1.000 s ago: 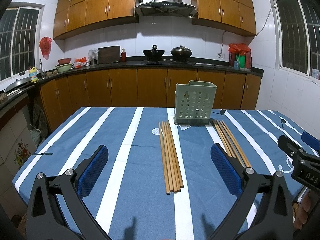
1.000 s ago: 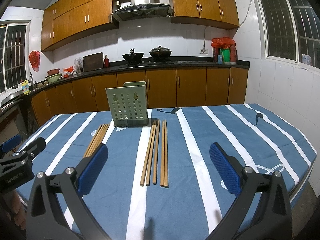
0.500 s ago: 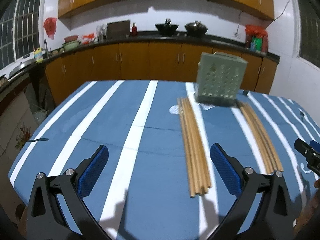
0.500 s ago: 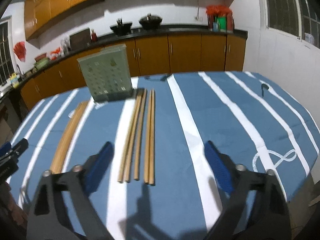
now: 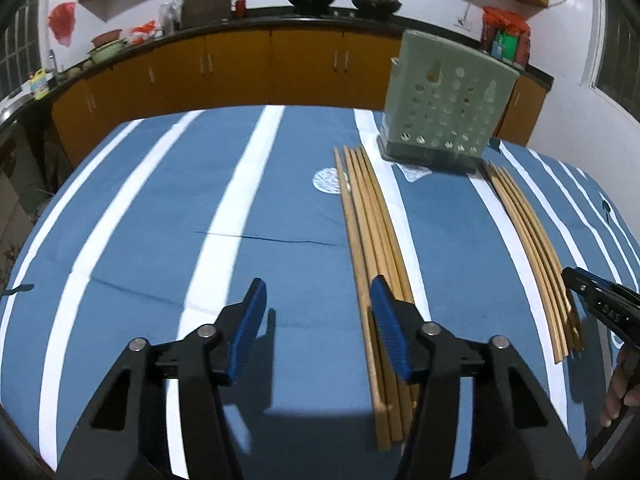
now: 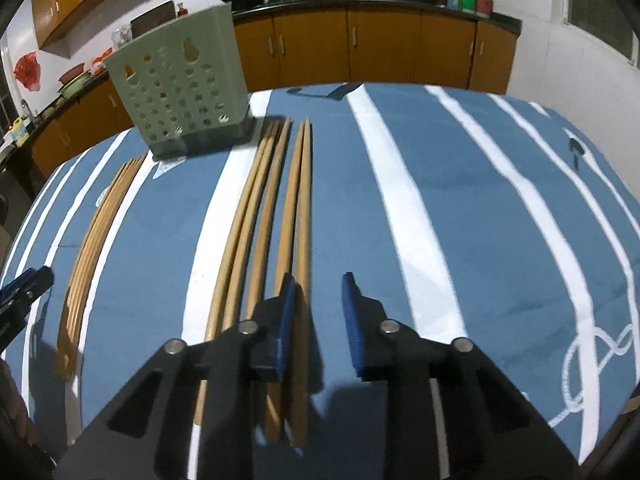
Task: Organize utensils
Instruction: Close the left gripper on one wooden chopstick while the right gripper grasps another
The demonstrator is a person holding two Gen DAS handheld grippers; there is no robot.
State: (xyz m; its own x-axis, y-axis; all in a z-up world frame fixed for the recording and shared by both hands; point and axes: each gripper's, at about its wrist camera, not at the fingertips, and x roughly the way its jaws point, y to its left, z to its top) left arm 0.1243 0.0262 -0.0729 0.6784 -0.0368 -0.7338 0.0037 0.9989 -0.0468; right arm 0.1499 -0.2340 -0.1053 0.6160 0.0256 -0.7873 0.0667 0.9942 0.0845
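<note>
Blue tablecloth [image 5: 280, 208] crossed by white stripes, with a white looped cord motif [image 6: 592, 364] near one edge. Pale sage-green utensil holder [image 5: 448, 100], dotted with round holes, on a darker grey-green base. Light tan wooden chopsticks [image 5: 372, 232] in two bundles, the second [image 5: 532, 240] the same tan. Black gripper arms with ribbed blue pads [image 5: 248, 324] on the left, same blue [image 6: 352, 320] on the right. Orange-brown cabinets [image 5: 240, 68], black countertop [image 5: 400, 22], white wall tiles [image 5: 568, 60].

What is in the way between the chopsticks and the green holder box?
Nothing visible. The chopsticks lie on bare blue striped cloth, tips pointing toward the green holder. The right gripper, open, sits low at their near ends with nothing between.
</note>
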